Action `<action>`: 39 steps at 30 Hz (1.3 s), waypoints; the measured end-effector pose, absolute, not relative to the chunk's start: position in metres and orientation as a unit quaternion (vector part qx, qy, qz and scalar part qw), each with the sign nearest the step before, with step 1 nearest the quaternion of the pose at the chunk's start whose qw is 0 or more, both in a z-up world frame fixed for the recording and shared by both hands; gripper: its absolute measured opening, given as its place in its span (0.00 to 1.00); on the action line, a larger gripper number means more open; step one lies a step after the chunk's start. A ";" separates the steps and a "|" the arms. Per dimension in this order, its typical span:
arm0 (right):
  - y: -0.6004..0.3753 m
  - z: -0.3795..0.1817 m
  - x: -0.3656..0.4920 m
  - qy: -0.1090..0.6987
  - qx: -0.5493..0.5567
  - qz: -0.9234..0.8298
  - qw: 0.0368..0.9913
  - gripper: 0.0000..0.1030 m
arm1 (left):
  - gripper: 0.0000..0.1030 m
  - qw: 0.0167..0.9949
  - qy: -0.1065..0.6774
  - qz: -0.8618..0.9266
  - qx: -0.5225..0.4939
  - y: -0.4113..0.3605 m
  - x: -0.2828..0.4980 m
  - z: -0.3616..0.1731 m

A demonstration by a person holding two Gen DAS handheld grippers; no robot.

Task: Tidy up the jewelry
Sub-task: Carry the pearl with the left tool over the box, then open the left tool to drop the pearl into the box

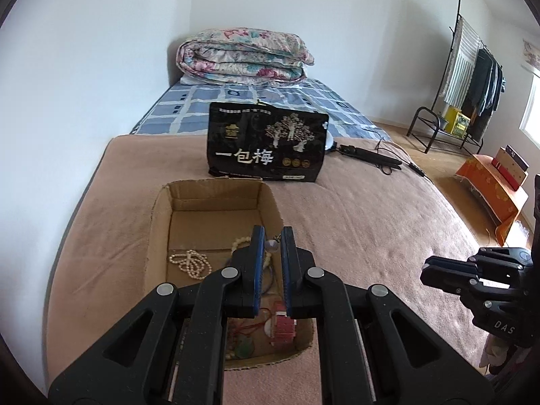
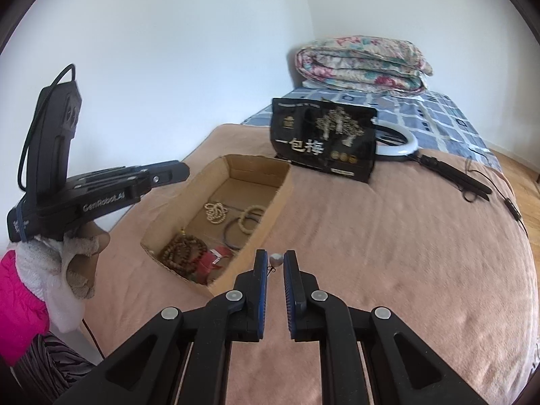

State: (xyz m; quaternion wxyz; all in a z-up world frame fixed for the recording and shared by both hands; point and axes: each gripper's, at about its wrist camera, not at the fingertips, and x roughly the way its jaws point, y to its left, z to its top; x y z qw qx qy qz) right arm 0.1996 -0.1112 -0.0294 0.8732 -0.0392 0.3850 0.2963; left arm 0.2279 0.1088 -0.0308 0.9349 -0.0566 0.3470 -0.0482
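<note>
Holding my left gripper (image 1: 272, 236) over the open brown cardboard box (image 1: 162, 236), fingers apart around a small round silver pendant (image 1: 271, 245), my right gripper (image 2: 275, 259) part open beside a pearly bead (image 2: 276, 260), grip unclear.

I read "一包梅" on the black bag (image 1: 266, 145), "GenRobot.AI" on my left gripper (image 2: 104, 199), "DAS" on my right gripper (image 1: 503, 329).

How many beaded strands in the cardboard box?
3: white pearl strand mid-box, cream bead bracelet right of it, brown wooden bead strand at the near end. More may be hidden by the cardboard box wall.
</note>
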 end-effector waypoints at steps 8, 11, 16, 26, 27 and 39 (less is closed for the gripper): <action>-0.058 -0.038 0.209 0.384 -0.039 0.327 0.863 0.07 | 0.07 0.931 0.356 -0.020 -0.082 0.154 0.243 -0.038; -0.041 -0.042 0.212 0.385 -0.039 0.336 0.859 0.07 | 0.07 0.928 0.362 -0.010 -0.088 0.164 0.251 -0.045; -0.020 -0.051 0.220 0.389 -0.033 0.345 0.854 0.07 | 0.07 0.923 0.371 -0.004 -0.098 0.173 0.263 -0.054; 0.001 -0.070 0.245 0.403 -0.026 0.343 0.848 0.07 | 0.07 0.919 0.379 0.001 -0.107 0.178 0.289 -0.064; 0.003 -0.072 0.246 0.404 -0.028 0.341 0.848 0.07 | 0.07 0.919 0.380 0.002 -0.107 0.178 0.291 -0.064; 0.009 -0.078 0.250 0.399 -0.039 0.334 0.853 0.32 | 0.32 0.921 0.374 0.013 -0.110 0.180 0.293 -0.062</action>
